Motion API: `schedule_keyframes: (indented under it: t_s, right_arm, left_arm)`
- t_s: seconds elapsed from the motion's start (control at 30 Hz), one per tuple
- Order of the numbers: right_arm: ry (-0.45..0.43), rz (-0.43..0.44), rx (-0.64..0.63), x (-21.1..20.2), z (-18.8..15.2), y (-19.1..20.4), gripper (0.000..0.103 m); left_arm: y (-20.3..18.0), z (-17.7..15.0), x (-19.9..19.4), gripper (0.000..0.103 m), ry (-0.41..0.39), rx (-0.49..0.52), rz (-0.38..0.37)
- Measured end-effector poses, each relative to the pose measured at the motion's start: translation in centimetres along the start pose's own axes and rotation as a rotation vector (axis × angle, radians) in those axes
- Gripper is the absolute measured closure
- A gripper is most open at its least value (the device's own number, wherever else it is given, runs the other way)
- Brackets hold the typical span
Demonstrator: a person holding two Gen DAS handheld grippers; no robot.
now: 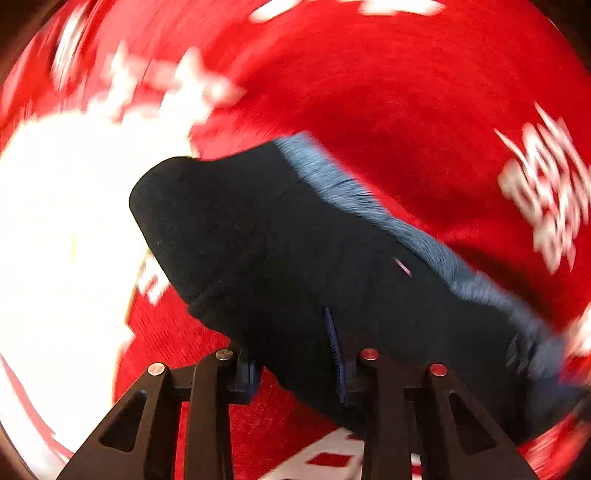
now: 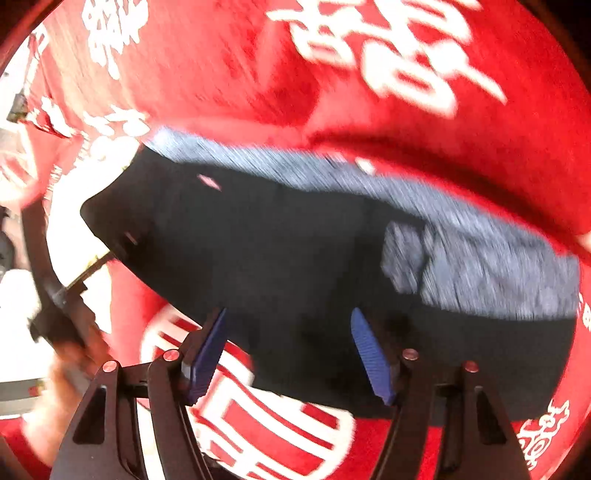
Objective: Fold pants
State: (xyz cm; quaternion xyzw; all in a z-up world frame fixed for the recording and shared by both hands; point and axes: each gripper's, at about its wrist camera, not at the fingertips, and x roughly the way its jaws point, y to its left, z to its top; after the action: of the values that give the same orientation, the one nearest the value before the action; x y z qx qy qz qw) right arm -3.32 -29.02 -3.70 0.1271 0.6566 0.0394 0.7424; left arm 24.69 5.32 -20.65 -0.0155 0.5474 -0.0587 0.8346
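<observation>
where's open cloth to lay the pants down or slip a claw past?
Bare red cloth runs beyond the pants' grey band, up to the white lettering. Another patch sits near the right claw, under the pants' near edge. Crowded: the left claw is right against the fabric. Frames are blurred.

No text can be read with any certainty. The red cloth (image 2: 424, 147) carries large white characters (image 2: 388, 48), seemingly Chinese, but blur smears every one. In the right wrist view, a big one stands at the top, smaller clusters (image 2: 110, 29) at the upper left, a square, seal-like sign (image 2: 266, 417) of red bars on white at the bottom, and a small ornate mark (image 2: 543, 432) at the lower right. In the left wrist view, a white cluster (image 1: 546, 195) at the right edge and more (image 1: 155, 85) at the upper left are equally smeared.
</observation>
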Motion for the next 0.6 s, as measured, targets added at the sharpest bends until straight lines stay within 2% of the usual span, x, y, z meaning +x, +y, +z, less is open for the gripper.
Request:
schedule_keyframes:
  t_s: [0.03, 0.1, 0.13, 0.27, 0.33, 0.4, 0.47, 0.5, 0.6]
  right_arm:
    - [0.006, 0.03, -0.014, -0.4, 1.6, 0.9, 0.031]
    - [0.04, 0.088, -0.064, -0.6, 5.0, 3.3, 0.022]
    - [0.064, 0.109, -0.084, -0.4, 6.3, 4.3, 0.021]
    - [0.199, 0.183, -0.161, 1.9, 11.7, 10.6, 0.021]
    - [0.261, 0.199, -0.197, 3.7, 13.3, 13.8, 0.02]
    - [0.314, 0.195, -0.219, 5.6, 13.9, 16.6, 0.02]
    - [0.405, 0.178, -0.267, 8.1, 14.3, 19.3, 0.02]
    - [0.454, 0.134, -0.306, 9.6, 14.2, 20.7, 0.02]
    - [0.529, -0.011, -0.408, 12.6, 13.6, 22.7, 0.02]
  left_arm:
    - [-1.3, -0.4, -0.6, 0.071, -0.038, 0.081, 0.039]
    - [-2.9, -1.1, -1.2, 0.071, -0.079, 0.172, 0.081]
    - [-3.5, -1.4, -1.3, 0.071, -0.09, 0.205, 0.097]
    - [-4.5, -1.8, -1.0, 0.071, -0.102, 0.252, 0.122]
    - [-4.5, -1.9, -1.0, 0.071, -0.1, 0.259, 0.122]
    - [-4.6, -2.0, -1.0, 0.071, -0.103, 0.267, 0.123]
    - [-4.2, -2.2, -1.3, 0.071, -0.108, 0.272, 0.124]
    - [-4.3, -2.3, -1.4, 0.071, -0.112, 0.275, 0.124]
    - [-5.7, -2.3, -1.7, 0.071, -0.126, 0.284, 0.122]
